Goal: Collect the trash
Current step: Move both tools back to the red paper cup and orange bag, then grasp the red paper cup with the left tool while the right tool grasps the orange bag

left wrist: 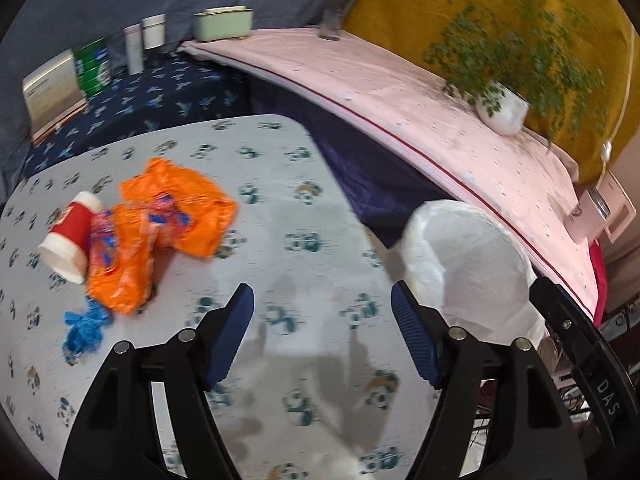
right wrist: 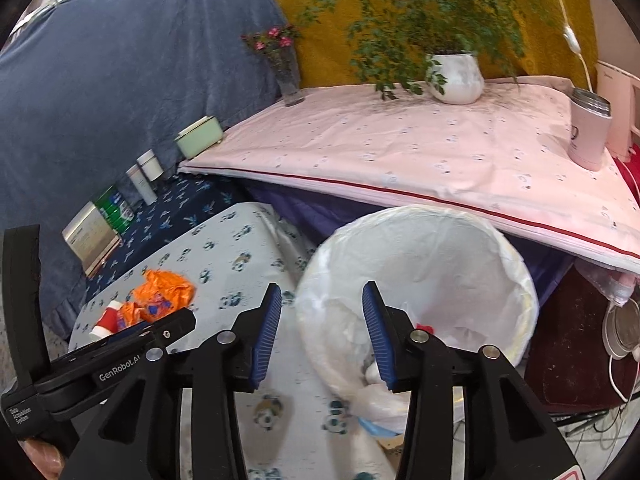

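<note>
A: Largest first. Pink-covered shelf (right wrist: 400, 148) along the back, blue drape and mustard cloth behind it. Below, the table (left wrist: 280, 240) in a panda-print cloth.

B: Bin?

A: White-lined trash bin (right wrist: 420, 260) just beside the table's right edge, some trash already inside.

B: Remaining trash?

A: Orange wrappers (left wrist: 160, 232), red paper cup (left wrist: 70, 236) on its side touching them, blue scrap (left wrist: 86, 326) near; all on the table's left.

B: Tools?

A: Left gripper (left wrist: 322, 332) jaws apart, empty, over bare cloth. Right gripper (right wrist: 320, 336) jaws apart, empty, at the bin's rim.

B: Writing?

A: "GenRobot.AI" on the left tool's body.
</note>
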Demonstrator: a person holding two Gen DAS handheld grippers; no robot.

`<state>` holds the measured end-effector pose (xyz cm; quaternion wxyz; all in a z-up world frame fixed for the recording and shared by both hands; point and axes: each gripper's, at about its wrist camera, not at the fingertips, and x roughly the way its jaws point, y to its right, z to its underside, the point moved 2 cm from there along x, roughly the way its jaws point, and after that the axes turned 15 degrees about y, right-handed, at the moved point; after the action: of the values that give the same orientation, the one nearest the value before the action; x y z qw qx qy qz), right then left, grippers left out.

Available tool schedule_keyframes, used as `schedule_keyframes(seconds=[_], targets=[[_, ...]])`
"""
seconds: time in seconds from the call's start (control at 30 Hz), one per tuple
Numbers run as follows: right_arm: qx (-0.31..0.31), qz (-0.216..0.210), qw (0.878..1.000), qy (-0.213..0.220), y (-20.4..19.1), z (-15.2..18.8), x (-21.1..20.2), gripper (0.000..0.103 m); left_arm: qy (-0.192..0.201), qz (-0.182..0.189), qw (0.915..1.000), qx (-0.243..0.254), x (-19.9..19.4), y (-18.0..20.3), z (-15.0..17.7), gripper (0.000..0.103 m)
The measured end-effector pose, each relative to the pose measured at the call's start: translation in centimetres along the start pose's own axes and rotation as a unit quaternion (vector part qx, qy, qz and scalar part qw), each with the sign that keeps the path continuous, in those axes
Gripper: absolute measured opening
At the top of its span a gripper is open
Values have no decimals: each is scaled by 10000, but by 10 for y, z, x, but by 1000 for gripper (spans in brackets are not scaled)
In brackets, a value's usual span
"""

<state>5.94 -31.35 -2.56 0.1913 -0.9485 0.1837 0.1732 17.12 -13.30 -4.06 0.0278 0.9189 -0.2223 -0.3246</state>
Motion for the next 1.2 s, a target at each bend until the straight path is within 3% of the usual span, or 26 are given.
schedule_keyframes(seconds=[0.6,0.67,0.9,1.2], targets=[[-562,-801,9944,-389,-143,41,14,55,179,-1044,9897,-967,-46,-175,5,83],[-607,-863,9935,-420,-155,46,16,60,210,-1147,9877,-1039,-49,-188,6,87],[-721,-1077,9894,-662,-194,66,35,60,187,-1291,9847,-1153,-46,-227,5,91],[-781,-1228,9842,-1012,-225,91,79,61,33,-1354,9853,-1043,-10,-252,-3,93]])
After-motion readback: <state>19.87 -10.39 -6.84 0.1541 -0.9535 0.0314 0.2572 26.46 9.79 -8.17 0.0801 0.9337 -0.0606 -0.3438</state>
